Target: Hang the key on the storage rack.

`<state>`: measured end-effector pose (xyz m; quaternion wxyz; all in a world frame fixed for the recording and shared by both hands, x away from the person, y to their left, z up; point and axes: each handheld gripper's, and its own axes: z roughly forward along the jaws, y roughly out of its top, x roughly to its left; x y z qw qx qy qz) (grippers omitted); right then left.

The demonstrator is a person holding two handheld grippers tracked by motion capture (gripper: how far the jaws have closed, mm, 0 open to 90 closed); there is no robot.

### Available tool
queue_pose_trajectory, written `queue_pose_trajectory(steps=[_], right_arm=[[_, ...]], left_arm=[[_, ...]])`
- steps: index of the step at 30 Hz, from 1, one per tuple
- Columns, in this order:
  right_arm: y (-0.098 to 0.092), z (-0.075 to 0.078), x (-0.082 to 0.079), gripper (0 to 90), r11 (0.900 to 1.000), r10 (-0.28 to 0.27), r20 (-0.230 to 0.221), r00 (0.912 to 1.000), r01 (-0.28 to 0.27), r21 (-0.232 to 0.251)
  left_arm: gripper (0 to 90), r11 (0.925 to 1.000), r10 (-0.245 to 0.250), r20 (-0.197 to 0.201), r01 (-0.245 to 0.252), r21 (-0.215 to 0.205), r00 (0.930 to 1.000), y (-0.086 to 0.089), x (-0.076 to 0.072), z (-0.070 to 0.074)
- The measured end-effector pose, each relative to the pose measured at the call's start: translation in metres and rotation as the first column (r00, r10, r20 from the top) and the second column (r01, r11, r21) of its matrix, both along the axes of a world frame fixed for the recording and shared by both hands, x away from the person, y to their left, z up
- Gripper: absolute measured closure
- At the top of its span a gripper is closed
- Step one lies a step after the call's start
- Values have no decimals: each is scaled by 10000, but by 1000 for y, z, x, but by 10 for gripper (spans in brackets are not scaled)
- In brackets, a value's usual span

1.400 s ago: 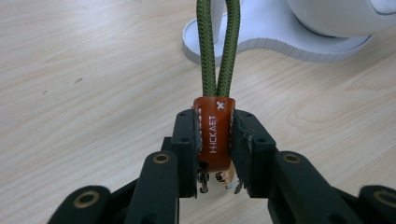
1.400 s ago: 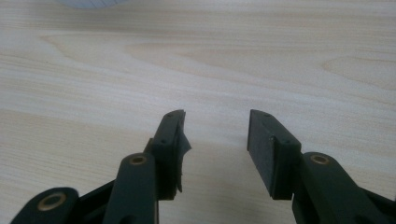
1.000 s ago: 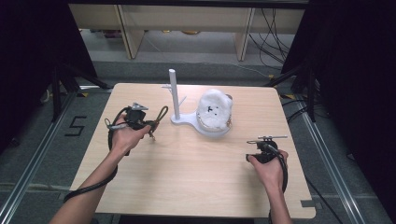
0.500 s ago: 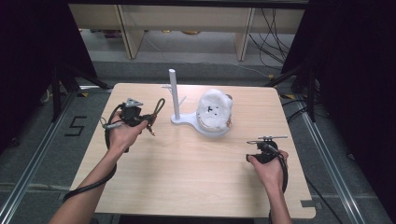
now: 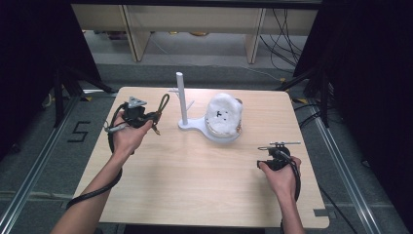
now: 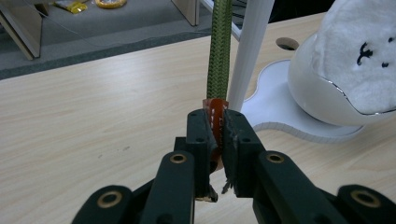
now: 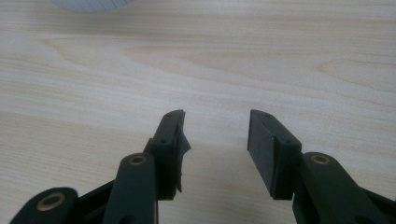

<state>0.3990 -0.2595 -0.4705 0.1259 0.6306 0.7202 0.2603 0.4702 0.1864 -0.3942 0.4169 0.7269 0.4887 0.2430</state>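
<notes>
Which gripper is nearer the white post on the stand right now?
Left. The left gripper, shut on the green strap, sits just beside the white post; the right gripper rests open, far off by the table's near right edge.

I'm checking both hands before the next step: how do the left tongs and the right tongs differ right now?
The left tongs are shut on the green braided strap, gripping its red-brown end; the right tongs stand open with nothing between them. The left tongs sit near the white stand, with the strap looping upward; the right tongs point at bare wooden table. Both have black jaws and are hand-held.
</notes>
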Motion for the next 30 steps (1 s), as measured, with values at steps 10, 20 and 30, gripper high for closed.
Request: queue_pose_trajectory(steps=[10, 20, 30], right_arm=[[2, 0, 0, 569, 10000, -68, -59, 10000, 68, -56], [2, 0, 0, 569, 9999, -126, -134, 9998, 126, 49], [2, -1, 1, 569, 10000, -26, -97, 9999, 26, -8]], left_arm=[[804, 9998, 217, 534, -217, -18, 9983, -2, -3, 10], [804, 9997, 194, 1016, -206, 99, 9946, -13, -7, 18], [801, 9971, 137, 1318, -233, 719, 9912, -23, -8, 17]])
